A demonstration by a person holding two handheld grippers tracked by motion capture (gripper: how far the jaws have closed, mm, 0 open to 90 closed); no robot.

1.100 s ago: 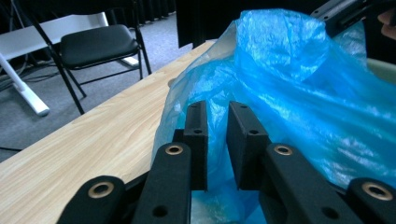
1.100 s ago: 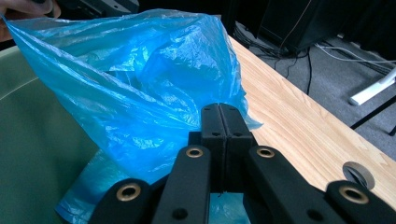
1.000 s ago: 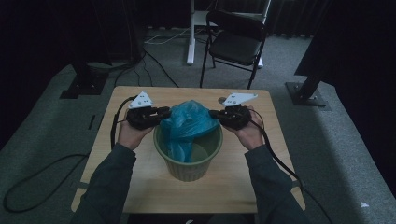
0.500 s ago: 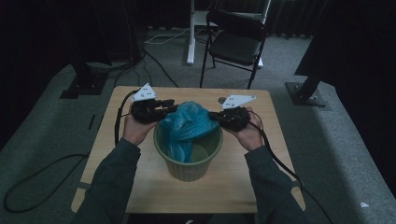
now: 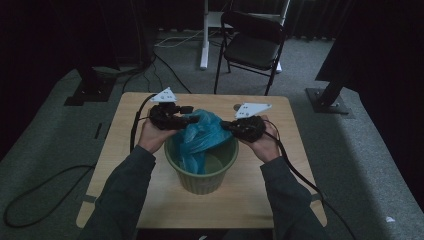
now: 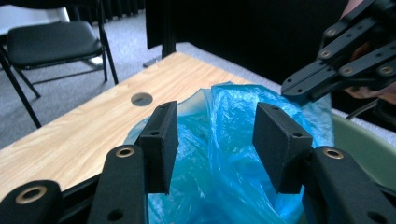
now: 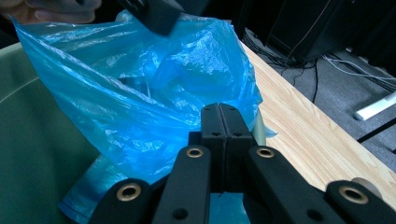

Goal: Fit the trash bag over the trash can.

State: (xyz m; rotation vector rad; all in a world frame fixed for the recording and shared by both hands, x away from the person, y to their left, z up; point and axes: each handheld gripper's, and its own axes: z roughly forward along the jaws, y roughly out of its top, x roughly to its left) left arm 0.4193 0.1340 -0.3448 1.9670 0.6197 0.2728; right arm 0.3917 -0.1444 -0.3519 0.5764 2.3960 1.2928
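The blue plastic bin liner (image 5: 202, 137) sits bunched in the mouth of the green waste bin (image 5: 202, 176), which stands near the middle of the wooden table (image 5: 125, 132); most of the film rises in a crumpled peak above the rim instead of lying against the inside wall.

The right gripper (image 7: 224, 123) has its two pads pressed flat together, and in its own view the blue film runs down to and behind them, so it looks pinched on an edge of the liner at the bin's right rim. In the high view that gripper (image 5: 231, 126) points inward at the bag from the right.

The left gripper (image 6: 215, 140) has just been opening its jaws; its pads now stand apart with blue film between them but not squeezed, so I judge that it has let go of the liner rather than holding it. In the high view it (image 5: 192, 117) hovers at the bag's far left side, over the bin's rim.

Judged as lining the bin, the job is in its early-to-middle part: the bag is inside and one edge is gripped, but the mouth is not spread and no edge is folded over the rim. What is left is a fresh hold for the left gripper, pulling the opening wide, and draping it around the rim. A black folding chair (image 5: 252, 47) stands beyond the table on the grey carpet.
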